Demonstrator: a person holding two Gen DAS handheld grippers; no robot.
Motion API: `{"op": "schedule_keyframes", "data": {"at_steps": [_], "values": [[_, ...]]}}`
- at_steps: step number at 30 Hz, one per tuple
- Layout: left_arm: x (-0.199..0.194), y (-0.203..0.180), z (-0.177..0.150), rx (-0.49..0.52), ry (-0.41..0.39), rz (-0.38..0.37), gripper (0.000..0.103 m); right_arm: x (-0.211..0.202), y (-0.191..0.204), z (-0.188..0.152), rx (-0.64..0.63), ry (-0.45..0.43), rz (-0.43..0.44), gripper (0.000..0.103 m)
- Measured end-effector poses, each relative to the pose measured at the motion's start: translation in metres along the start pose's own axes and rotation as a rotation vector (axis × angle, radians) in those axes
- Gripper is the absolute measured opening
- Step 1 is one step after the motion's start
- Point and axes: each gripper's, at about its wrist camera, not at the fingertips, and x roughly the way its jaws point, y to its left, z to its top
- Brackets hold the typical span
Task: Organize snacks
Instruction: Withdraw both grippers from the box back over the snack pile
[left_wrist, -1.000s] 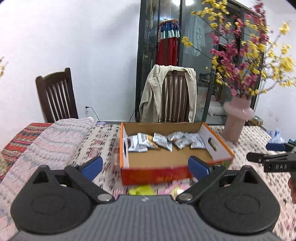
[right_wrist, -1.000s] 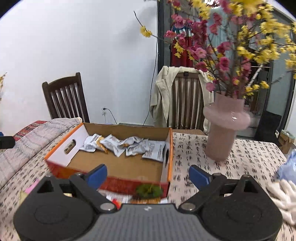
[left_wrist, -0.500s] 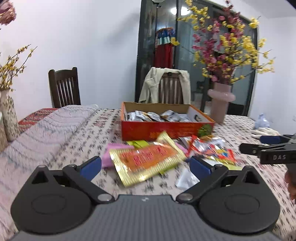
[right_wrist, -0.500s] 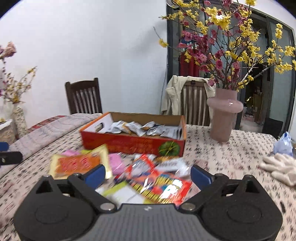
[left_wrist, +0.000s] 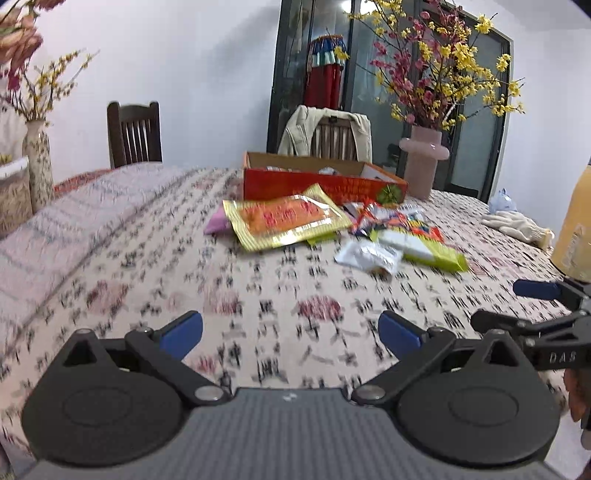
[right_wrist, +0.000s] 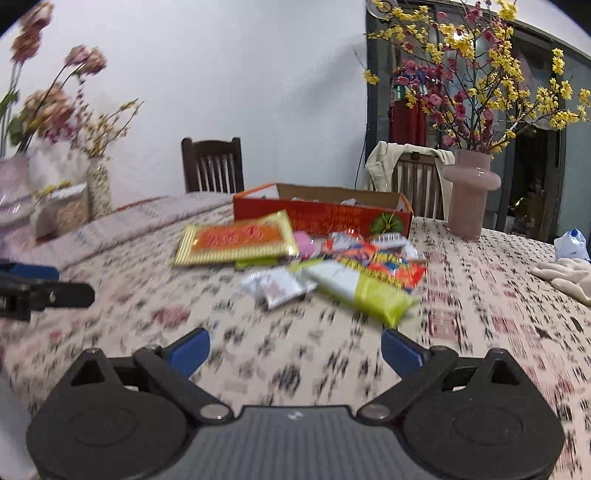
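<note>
Both grippers now well back from the orange box (left_wrist: 325, 184), lower and nearer the worktop (left_wrist: 147, 266) than a second ago. Then, box interior with silver packets filling both views from above; now only its red front wall and rim seen from the side, far across the patterned cloth. Snack pile, earlier hidden below the view's edge, now fully in sight between grippers and box.

Left gripper (left_wrist: 290, 328): blue-tipped fingers spread wide, released, nothing between them, only cloth beneath. Right gripper (right_wrist: 295, 345): fingers likewise spread wide and empty, having just been opening a little further. Right gripper also visible at the right edge of the left wrist view, marked "DAS" on its arm.

Snacks lying loose on the worktop just in front of the box: a large gold-edged packet with orange face (left_wrist: 288, 219), its red characters too blurred to read; a yellow-green and white packet (right_wrist: 360, 288); a small silver packet (right_wrist: 277, 284); a red and orange crinkled bag (right_wrist: 380, 258); a pink packet (left_wrist: 216, 225) partly under the gold one. More silver packets barely showing over the box rim.

Printing on the box front blurred, unreadable; a green round emblem at its right corner.

Pink vase (right_wrist: 471, 195) with yellow and red blossoms right of the box; white gloves (right_wrist: 569, 275) at far right.
</note>
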Motion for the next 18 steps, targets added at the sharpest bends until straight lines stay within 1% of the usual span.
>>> {"op": "schedule_keyframes", "data": {"at_steps": [4, 8, 12, 18], "values": [[-0.001, -0.010, -0.012, 0.009, 0.020, 0.005, 0.103, -0.017, 0.005, -0.023, -0.006, -0.003, 0.010, 0.100], [-0.002, -0.022, -0.019, 0.024, 0.033, -0.027, 0.103, -0.027, 0.004, -0.037, -0.020, 0.004, 0.011, 0.103], [0.002, -0.036, -0.020, 0.057, 0.045, -0.050, 0.103, -0.038, -0.004, -0.045, -0.004, -0.019, -0.019, 0.103], [0.017, -0.055, -0.014, 0.065, 0.081, -0.099, 0.103, -0.045, -0.022, -0.050, 0.045, -0.039, -0.043, 0.103]]}}
